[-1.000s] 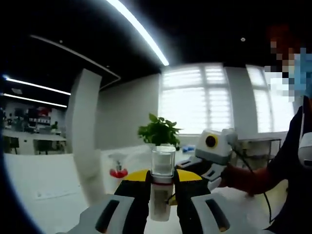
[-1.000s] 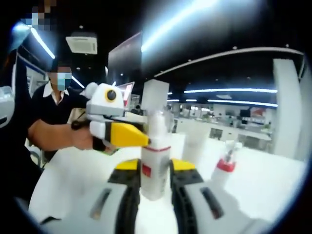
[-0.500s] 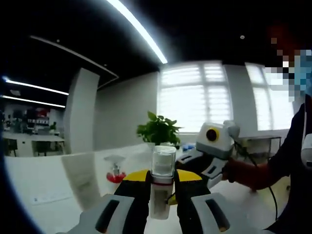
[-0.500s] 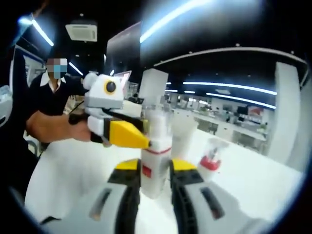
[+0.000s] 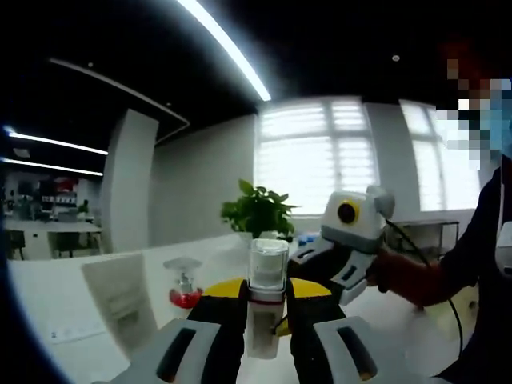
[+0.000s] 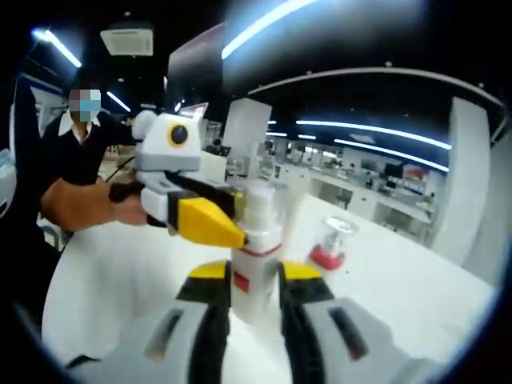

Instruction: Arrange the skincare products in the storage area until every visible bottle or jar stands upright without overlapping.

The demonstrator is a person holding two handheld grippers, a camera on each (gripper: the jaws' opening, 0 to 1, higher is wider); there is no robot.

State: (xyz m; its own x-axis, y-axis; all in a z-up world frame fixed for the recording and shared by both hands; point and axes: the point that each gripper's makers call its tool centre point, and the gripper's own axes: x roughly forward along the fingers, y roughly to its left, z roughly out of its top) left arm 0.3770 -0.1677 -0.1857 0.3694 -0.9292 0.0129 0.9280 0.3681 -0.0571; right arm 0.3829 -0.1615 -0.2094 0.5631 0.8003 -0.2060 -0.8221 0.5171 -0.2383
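**Both grippers clamp one upright bottle**

In the left gripper view, the left gripper (image 5: 266, 320) is closed on the bottle (image 5: 266, 308), its dark jaws pressing each side of the pale body below the clear cap. The bottle stands upright above the white table (image 5: 56, 296). Just beyond, the right gripper (image 5: 340, 252) reaches in from the right, held by a hand (image 5: 404, 280). Left of the bottle, farther back, stands a small jar (image 5: 184, 284) with a red base and clear top. A plant (image 5: 258, 212) sits behind, before bright windows.

In the right gripper view, the right gripper (image 6: 254, 308) grips the same bottle (image 6: 254, 268) low on its body, near a red label. The left gripper's yellow tip (image 6: 210, 222) touches the bottle's upper part. The jar (image 6: 330, 244) stands apart to the right.
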